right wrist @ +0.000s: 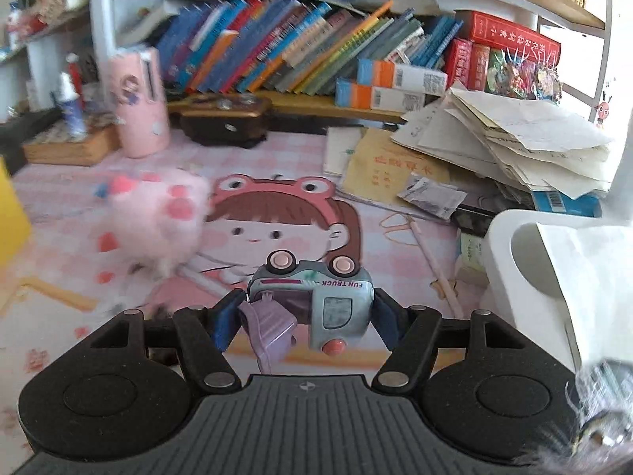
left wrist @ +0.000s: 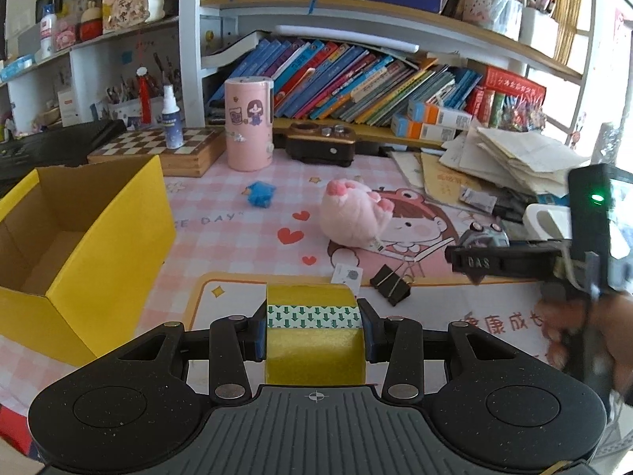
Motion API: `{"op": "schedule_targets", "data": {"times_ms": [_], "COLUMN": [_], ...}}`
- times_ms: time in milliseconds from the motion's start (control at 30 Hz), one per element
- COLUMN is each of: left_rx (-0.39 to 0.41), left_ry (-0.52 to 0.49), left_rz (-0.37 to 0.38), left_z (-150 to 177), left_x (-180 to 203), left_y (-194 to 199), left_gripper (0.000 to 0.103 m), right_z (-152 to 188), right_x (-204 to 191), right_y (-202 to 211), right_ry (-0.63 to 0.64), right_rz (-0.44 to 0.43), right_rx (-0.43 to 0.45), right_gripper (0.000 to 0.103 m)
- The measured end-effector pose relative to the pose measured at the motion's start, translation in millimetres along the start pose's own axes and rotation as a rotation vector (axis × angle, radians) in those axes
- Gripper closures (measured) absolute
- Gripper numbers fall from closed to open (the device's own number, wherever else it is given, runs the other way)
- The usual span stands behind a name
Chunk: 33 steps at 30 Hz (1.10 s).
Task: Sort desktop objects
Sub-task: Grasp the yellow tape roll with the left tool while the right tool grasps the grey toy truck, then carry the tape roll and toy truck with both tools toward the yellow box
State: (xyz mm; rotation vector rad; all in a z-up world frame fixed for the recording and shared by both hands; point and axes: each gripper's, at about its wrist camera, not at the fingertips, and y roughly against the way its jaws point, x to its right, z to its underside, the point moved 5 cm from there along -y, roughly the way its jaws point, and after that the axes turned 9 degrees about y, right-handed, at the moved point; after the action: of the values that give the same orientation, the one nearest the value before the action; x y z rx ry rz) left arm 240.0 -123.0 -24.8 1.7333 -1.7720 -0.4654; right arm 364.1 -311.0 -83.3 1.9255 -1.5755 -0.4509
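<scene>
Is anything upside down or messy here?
Yes. The toy truck in the right gripper is upside down, wheels up, its purple door hanging open. The pink plush lies tipped over with its paws up, and the papers by the shelf are piled crookedly.

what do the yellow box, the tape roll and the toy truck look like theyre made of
Yellow box: corrugated cardboard, matte yellow outside, raw brown inside, with a ragged torn rim.
Tape roll in the left claw: likely plastic adhesive tape, glossy translucent yellow, with a printed paper-like strip of green arrows.
Toy truck in the right claw: probably moulded plastic, smooth and slightly shiny, with pink wheels; painted metal cannot be ruled out.
</scene>
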Motion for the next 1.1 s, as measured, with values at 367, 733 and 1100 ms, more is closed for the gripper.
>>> {"op": "schedule_targets", "data": {"times_ms": [367,733,1100], "left_rx": [0.022,0.041,0.083], "left_ry": [0.007,-0.026,-0.002], "left_rz": [0.083,0.159,0.137], "left_z": [10.5,15.2,33.6], "left_x": [-7.3,-36.8,-111.8], "left_y": [26.3,56.0,107.3], "left_gripper": [0.062,0.062,0.062], "right_z": [18.0,33.2,42.6], "right_x": [-36.2,-85.0,-160.9], "right_y": [83.0,135.8,167.8], "right_ry": [0.011,0.043,0.046], "right_rz": [-0.104,-0.084,-0.106], "right_rx": [0.0,0.019,0.015], "right_gripper": [0.038,0.038,0.038]}}
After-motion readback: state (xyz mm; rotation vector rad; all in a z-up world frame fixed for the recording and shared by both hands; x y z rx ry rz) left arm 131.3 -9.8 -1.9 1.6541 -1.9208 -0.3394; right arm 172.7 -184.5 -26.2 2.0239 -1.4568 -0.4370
